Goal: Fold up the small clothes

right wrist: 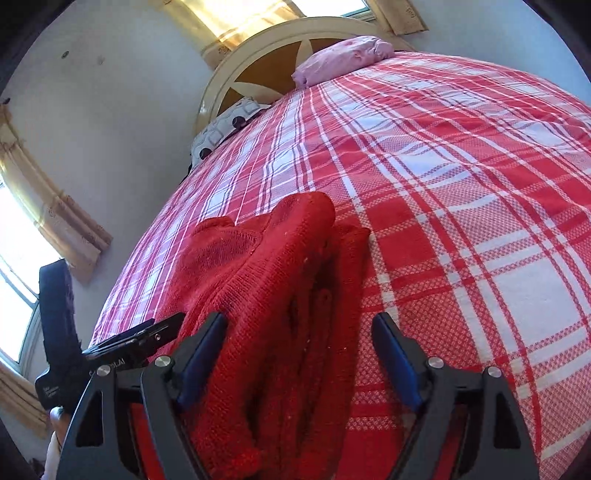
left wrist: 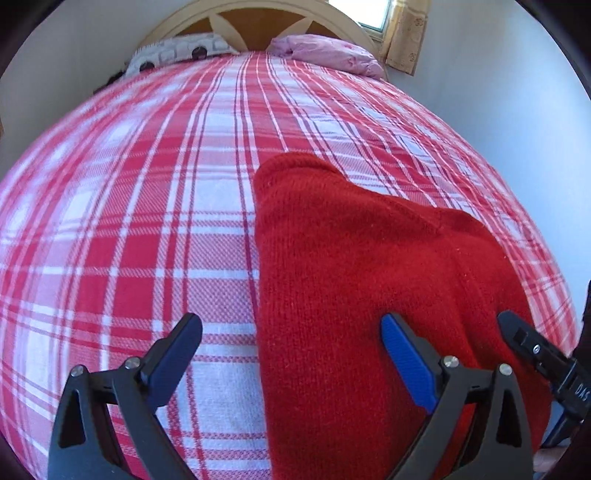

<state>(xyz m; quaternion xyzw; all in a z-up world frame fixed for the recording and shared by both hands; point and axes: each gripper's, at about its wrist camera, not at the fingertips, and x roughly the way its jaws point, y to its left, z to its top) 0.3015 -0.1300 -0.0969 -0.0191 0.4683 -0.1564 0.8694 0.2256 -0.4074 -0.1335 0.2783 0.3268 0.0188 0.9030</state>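
Note:
A red knitted garment (left wrist: 354, 266) lies folded on the red and white plaid bedspread (left wrist: 147, 206). My left gripper (left wrist: 291, 332) is open, with its left finger over the bedspread and its right finger over the garment's left part. In the right wrist view the garment (right wrist: 273, 295) shows stacked folded layers. My right gripper (right wrist: 299, 332) is open and straddles the garment's right edge, its fingers on either side of the cloth. The right gripper's tip (left wrist: 532, 343) shows at the left view's right edge, and the left gripper's tip (right wrist: 144, 336) shows at the right view's left.
A pink pillow (left wrist: 328, 51) and a patterned grey pillow (left wrist: 177, 53) lie at the headboard (left wrist: 258, 18). White walls flank the bed. Curtained windows (right wrist: 48, 214) stand on the left and behind the headboard. A dark object (right wrist: 55, 306) stands by the bed's left side.

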